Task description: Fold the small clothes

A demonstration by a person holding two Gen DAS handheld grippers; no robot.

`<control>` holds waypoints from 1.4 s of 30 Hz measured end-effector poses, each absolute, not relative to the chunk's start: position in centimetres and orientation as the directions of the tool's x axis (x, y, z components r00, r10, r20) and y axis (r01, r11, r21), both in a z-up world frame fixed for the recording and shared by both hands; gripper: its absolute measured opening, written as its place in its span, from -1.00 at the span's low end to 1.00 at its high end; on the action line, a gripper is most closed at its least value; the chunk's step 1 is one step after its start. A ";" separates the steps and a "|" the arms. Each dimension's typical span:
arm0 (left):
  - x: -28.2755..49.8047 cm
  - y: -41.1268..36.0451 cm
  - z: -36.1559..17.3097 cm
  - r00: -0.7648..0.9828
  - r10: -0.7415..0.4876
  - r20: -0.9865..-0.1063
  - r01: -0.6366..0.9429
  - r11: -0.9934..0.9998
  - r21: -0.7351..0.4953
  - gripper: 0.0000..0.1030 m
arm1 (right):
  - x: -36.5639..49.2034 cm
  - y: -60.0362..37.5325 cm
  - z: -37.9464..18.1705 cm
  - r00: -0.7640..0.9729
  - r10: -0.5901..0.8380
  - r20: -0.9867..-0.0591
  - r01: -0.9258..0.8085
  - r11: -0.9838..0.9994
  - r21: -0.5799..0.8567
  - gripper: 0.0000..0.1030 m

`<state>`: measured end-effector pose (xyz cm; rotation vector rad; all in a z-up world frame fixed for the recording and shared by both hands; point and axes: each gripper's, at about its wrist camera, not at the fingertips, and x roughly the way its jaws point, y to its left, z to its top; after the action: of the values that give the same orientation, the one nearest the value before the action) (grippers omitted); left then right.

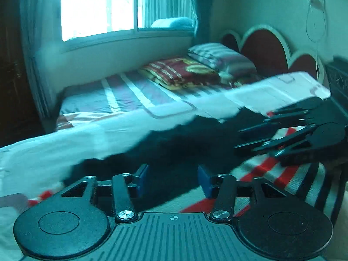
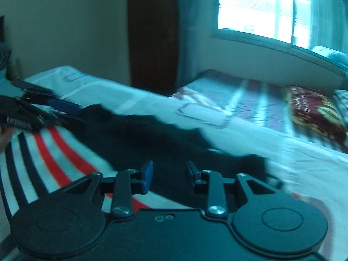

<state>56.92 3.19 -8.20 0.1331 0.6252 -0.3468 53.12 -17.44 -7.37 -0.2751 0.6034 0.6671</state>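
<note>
you are at the start of a fold: the black garment (image 1: 174,152) lies spread flat on the bed (image 1: 54,148), partly over a red, white and dark striped cloth (image 1: 271,174), and neither tool has a grip on it yet. motion blur makes the garment's exact kind hard to tell; it reads as one dark, small piece with a ragged far edge against the white sheet.

in the left wrist view, your left tool (image 1: 173,179) hovers just above the near edge of the garment with its blue-padded jaws standing wide apart and nothing between them. the garment runs from about 6 o'clock up toward 2 o'clock. your right tool (image 1: 256,137) comes in at 3 o'clock, over the garment's far end; from this side its jaws look parted, with black cloth behind them.

the right wrist view agrees: the right tool (image 2: 168,175) has its jaws spread wide over dark fabric and holds nothing, while the left tool (image 2: 65,108) sits at 9 o'clock by the garment's other end.

as i judge it, the next move calls for you to lower each tool onto a corner or edge at its own end, pinch only the black layer and not the striped cloth beneath, then lift both ends together and carry them across. the likely slip is catching both layers, so set the lower jaw under the garment's hem alone.
</note>
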 end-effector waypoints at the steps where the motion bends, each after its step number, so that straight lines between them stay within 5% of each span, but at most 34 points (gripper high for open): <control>1: 57.5 2.9 -8.8 0.748 -0.273 -0.605 0.349 0.937 0.009 0.13 | 53.3 -16.6 -8.0 0.620 0.481 -0.620 -0.652 0.755 -0.067 -0.29; 7: 57.0 11.6 -10.4 0.810 -0.066 -0.583 0.083 0.997 0.003 0.13 | 55.8 -24.7 -8.6 0.752 0.243 -0.613 -0.363 0.928 -0.078 -0.30; 9: 56.8 14.7 -10.3 0.808 -0.066 -0.585 0.023 0.996 -0.080 0.13 | 56.1 -28.0 -8.1 0.737 0.270 -0.619 -0.322 0.946 0.029 -0.41; 13: 56.2 16.6 -9.8 0.822 -0.027 -0.569 -0.029 0.996 -0.090 0.13 | 54.8 -27.0 -7.3 0.761 0.227 -0.608 -0.321 0.946 -0.049 -0.36; 16: 53.7 14.2 -8.2 0.857 -0.074 -0.510 0.048 0.997 -0.064 0.13 | 51.1 -25.4 -5.7 0.796 0.297 -0.528 -0.382 0.922 -0.058 -0.25; 22: 51.7 5.0 -8.7 0.823 -0.204 -0.530 0.235 0.972 -0.008 0.13 | 47.3 -17.1 -7.7 0.679 0.459 -0.573 -0.600 0.797 -0.073 -0.30; 26: 51.6 3.9 -10.3 0.793 -0.165 -0.586 0.242 0.969 0.055 0.14 | 46.7 -16.6 -9.1 0.678 0.421 -0.603 -0.610 0.779 -0.142 -0.29; 28: 50.7 6.3 -10.2 0.804 -0.129 -0.580 0.198 0.979 0.057 0.48 | 46.7 -19.0 -9.0 0.714 0.368 -0.596 -0.563 0.808 -0.175 -0.26; 32: 50.0 11.8 -10.7 0.812 -0.067 -0.580 0.101 0.995 0.027 0.51 | 47.6 -26.1 -9.1 0.780 0.215 -0.588 -0.369 0.917 -0.153 -0.14; 36: 50.0 11.1 -9.6 0.814 -0.040 -0.579 0.075 0.997 0.037 0.51 | 47.0 -27.2 -8.0 0.790 0.212 -0.575 -0.321 0.942 -0.094 -0.29; 39: 48.2 8.2 -7.9 0.849 -0.118 -0.515 0.136 0.991 -0.004 0.51 | 44.4 -25.6 -6.3 0.798 0.314 -0.514 -0.378 0.926 -0.021 -0.28; 42: 47.7 3.7 -8.1 0.833 -0.165 -0.528 0.219 0.975 0.040 0.51 | 43.1 -21.6 -7.1 0.749 0.371 -0.549 -0.464 0.885 -0.034 -0.29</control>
<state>47.66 3.69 -8.14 0.1004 0.5496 -0.2039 43.15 -21.65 -7.12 -0.1727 0.5621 0.4589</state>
